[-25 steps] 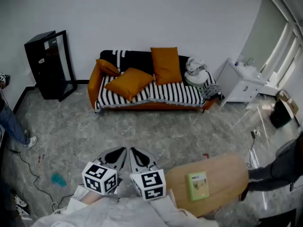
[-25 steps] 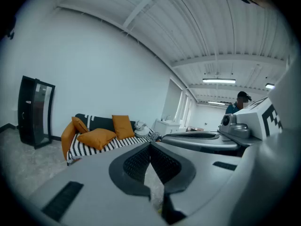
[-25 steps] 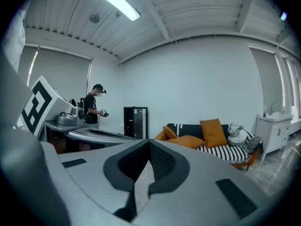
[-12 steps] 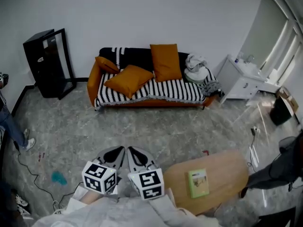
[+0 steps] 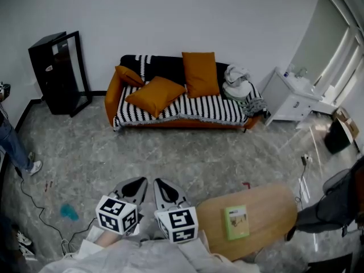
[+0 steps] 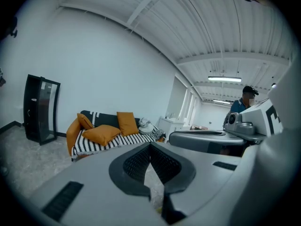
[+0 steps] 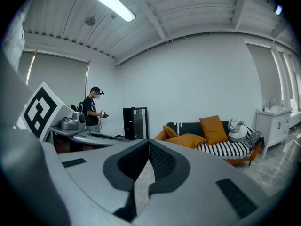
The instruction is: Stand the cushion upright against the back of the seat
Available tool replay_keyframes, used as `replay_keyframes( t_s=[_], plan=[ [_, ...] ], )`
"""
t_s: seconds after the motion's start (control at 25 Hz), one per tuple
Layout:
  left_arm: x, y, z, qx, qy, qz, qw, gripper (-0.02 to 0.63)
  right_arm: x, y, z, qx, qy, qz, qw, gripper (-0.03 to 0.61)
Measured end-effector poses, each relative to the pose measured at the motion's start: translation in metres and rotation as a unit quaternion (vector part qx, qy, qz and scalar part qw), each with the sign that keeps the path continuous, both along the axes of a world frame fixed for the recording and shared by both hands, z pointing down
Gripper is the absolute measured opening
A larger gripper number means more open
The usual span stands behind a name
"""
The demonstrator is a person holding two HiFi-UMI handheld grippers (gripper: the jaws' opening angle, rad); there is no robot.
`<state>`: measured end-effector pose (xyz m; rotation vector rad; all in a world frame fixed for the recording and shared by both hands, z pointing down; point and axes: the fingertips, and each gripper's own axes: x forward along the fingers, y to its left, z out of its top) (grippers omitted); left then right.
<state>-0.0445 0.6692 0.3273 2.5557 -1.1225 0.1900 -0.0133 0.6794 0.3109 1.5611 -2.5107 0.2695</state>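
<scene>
Fingers (image 7: pixel 168 166) together, cushion (image 7: pixel 188 140) lying on sofa (image 7: pixel 228 150)

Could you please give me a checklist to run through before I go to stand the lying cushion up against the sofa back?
1. Lying cushion in plain sight, nothing on top of it: ok.
2. Backrest behind it free: ok.
3. Left gripper ready to grasp: not ok, jaws shut and empty.
4. Right gripper ready to grasp: not ok, jaws shut and empty.
5. Sofa within reach: not ok, a stretch of floor lies between.
</scene>
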Motion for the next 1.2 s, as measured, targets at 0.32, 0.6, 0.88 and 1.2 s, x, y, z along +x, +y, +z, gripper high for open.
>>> replay_keyframes(
  t_s=[0.32, 0.6, 0.88, 1.2],
  plan=[
    [0.022, -0.001, -0.004, 0.008, 0.024, 0.012, 0.9996, 0.008, 0.016, -0.005, 0.003, -0.013, 0.005, -0.015, 1.0, 0.014],
    [0.032, -0.006, 0.017, -0.019, 0.024, -0.008, 0.9995, 0.008, 0.036, -0.006, 0.018, -0.023, 0.021, -0.015, 0.999, 0.014],
    [0.041, -0.027, 0.02, -0.019, 0.011, -0.011, 0.9997, 0.008, 0.051, -0.026, 0.021, -0.025, 0.021, -0.008, 0.999, 0.014],
    [0.039, -0.101, 0.022, -0.014, 0.007, -0.006, 0.9999, 0.008, 0.051, -0.105, 0.022, -0.022, 0.023, 0.0, 1.0, 0.013]
  ],
)
